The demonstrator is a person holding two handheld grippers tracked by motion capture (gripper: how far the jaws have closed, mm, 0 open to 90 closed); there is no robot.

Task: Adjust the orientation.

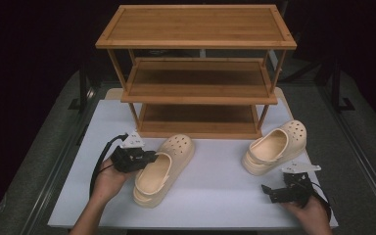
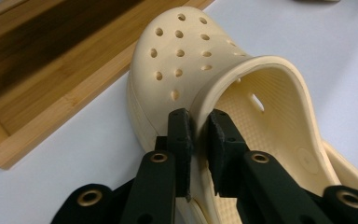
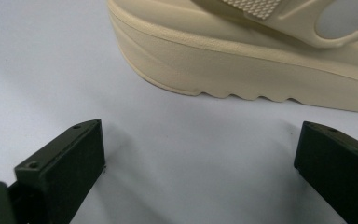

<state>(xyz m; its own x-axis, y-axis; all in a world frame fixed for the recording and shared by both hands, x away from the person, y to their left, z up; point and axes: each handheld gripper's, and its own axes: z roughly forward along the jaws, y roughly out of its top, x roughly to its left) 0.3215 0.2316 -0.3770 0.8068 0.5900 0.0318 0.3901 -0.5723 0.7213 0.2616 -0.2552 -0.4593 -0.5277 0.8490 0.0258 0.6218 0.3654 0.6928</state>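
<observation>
My left gripper (image 2: pixel 199 122) sits nearest, its two black jaws pinched tight on the side wall of the cream clog (image 2: pixel 223 93), one pad outside the collar and one inside, just behind the perforated toe cap. Seen from the high view, that left gripper (image 1: pixel 149 157) meets the shoe at the edge of its opening, and the clog (image 1: pixel 165 169) stands upright on its sole on the white bench (image 1: pixel 215 196), toe toward the wooden shoe rack (image 1: pixel 196 73) just beyond it. My right gripper (image 1: pixel 267 192) rests low on the bench with its jaws spread wide and nothing between them, near the heel end of the second clog (image 1: pixel 275 147) but apart from it. I judge the step in hand is the grasp on the first shoe, now made. Next I should lift it clear of the bench without letting the soft wall slip or fold, then carry it forward and set it level on one of the rack's shelves.
</observation>
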